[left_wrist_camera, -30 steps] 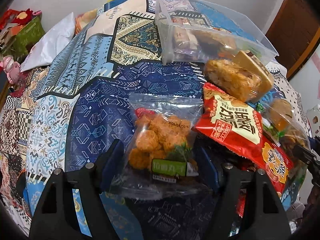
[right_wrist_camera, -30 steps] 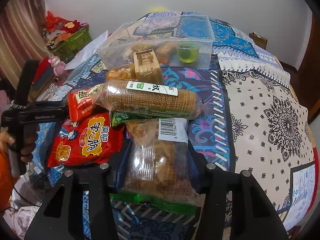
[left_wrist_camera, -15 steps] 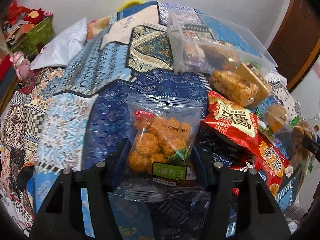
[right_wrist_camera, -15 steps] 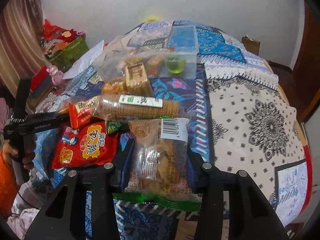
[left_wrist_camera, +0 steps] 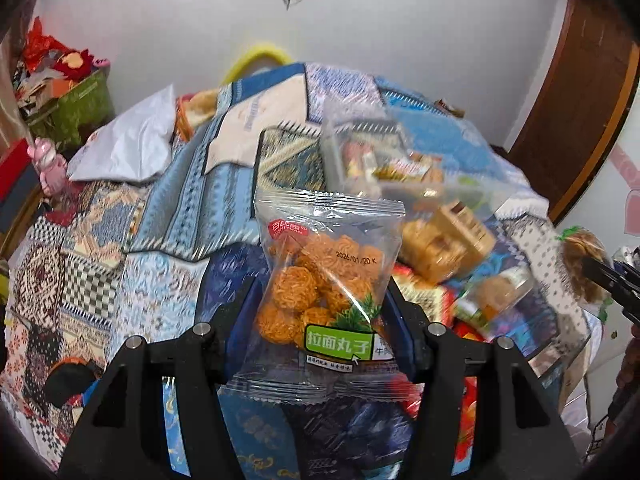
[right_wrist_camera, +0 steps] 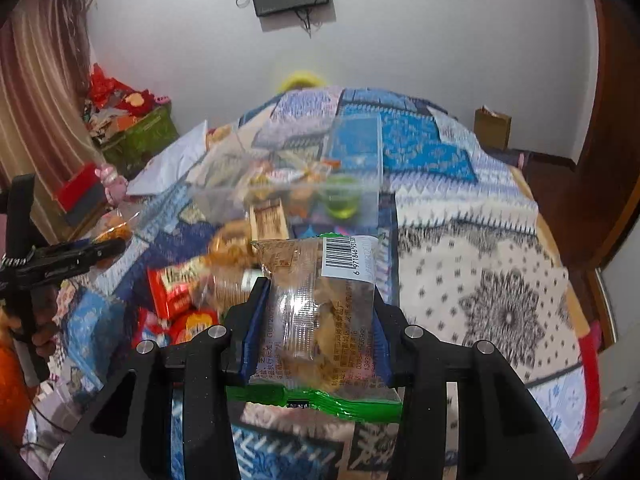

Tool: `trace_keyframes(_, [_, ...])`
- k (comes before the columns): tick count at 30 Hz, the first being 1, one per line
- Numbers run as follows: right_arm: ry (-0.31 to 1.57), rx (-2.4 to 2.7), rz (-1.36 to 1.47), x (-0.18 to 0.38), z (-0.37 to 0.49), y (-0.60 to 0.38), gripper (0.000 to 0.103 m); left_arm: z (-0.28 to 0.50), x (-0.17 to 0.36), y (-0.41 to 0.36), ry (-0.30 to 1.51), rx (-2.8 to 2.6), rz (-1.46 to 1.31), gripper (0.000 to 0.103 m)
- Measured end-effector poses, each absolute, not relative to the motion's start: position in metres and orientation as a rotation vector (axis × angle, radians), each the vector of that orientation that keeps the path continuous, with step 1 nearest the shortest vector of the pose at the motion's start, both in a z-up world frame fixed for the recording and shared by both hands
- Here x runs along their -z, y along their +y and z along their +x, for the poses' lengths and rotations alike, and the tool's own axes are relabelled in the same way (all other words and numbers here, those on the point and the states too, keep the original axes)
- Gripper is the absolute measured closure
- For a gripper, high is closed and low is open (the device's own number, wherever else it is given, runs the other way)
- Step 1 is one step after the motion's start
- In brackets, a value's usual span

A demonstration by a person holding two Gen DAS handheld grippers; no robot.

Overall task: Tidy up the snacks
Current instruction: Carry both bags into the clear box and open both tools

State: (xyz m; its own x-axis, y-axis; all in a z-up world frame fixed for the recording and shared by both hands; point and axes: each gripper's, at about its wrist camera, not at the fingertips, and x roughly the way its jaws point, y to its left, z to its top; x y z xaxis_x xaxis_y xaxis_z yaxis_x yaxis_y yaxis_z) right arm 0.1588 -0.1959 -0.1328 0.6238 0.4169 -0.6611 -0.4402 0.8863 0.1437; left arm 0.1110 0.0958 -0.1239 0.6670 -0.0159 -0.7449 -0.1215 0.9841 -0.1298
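Left tool [left_wrist_camera: 320, 312] clamped on noodle-ball packet [left_wrist_camera: 326, 280], right tool [right_wrist_camera: 316, 320] on barcode packet [right_wrist_camera: 320, 304], both aloft

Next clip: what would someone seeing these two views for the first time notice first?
Each gripper fills the foreground of its own view, clamped on a snack. The left gripper holds a clear bag of orange noodle balls; the right gripper holds a clear packet with a barcode label. Beyond them a pile of snacks lies on the patterned bedspread, in front of a clear plastic box already holding some.
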Motion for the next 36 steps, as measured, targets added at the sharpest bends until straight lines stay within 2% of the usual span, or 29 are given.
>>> trace_keyframes(19, [0.63, -0.53, 0.011, 0.092, 0.236, -0.16, 0.062, 0.188, 0.084, 0.069, 0.736, 0.015, -0.193, 0.044])
trace_keyframes(36, [0.739, -0.562, -0.081, 0.137, 0.304, -0.11, 0.062, 0.273, 0.128, 0.051, 0.805, 0.056, -0.21, 0.044])
